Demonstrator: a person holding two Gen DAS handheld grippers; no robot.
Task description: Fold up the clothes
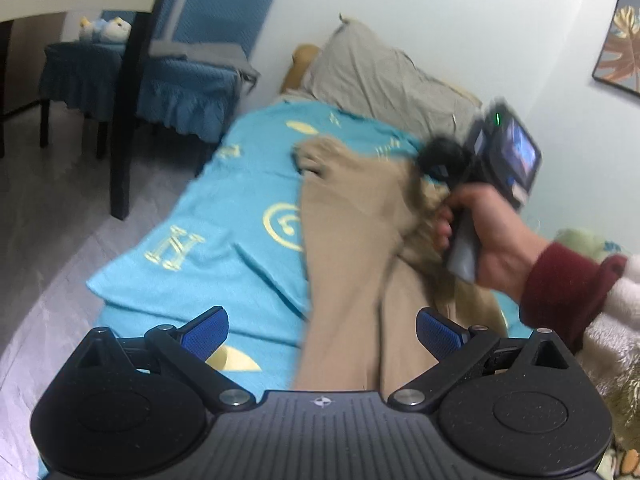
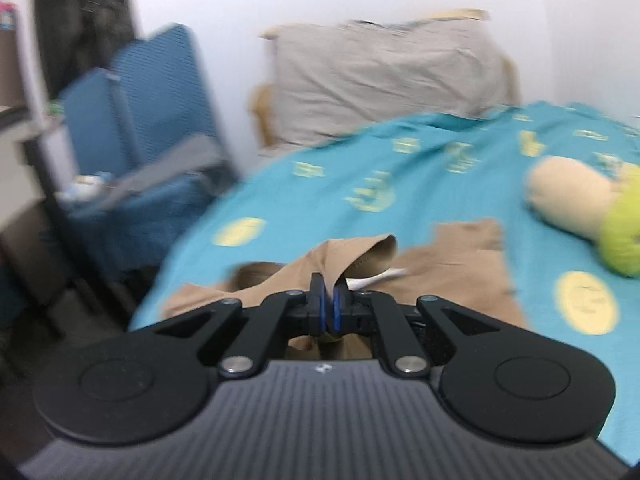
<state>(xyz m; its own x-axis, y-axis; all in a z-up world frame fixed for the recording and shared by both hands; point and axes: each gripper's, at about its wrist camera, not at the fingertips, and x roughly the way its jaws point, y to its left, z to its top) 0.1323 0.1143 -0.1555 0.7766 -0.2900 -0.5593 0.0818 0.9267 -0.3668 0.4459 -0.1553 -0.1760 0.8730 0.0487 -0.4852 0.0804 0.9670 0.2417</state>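
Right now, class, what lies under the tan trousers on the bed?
Under the tan trousers lies the turquoise bedspread with yellow motifs, showing all around them. The right gripper pinches a trouser edge. What the print looks like directly beneath the cloth is covered.

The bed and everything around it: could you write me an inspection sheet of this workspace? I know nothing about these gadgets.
Surface: bed under a turquoise cotton sheet with yellow prints.
Job's things: tan fabric trousers lying partly bunched on the sheet.
Clutter: beige and green plush toy on the sheet; grey rumpled pillow at the wall.
Grippers: left hand-held gripper open, above the trousers; right hand-held gripper shut on a fold of the trousers, with the person's right hand on its handle.
Cables: nothing seen.
Surroundings: blue fabric-covered chair, dark table leg, framed leaf picture, white wall.
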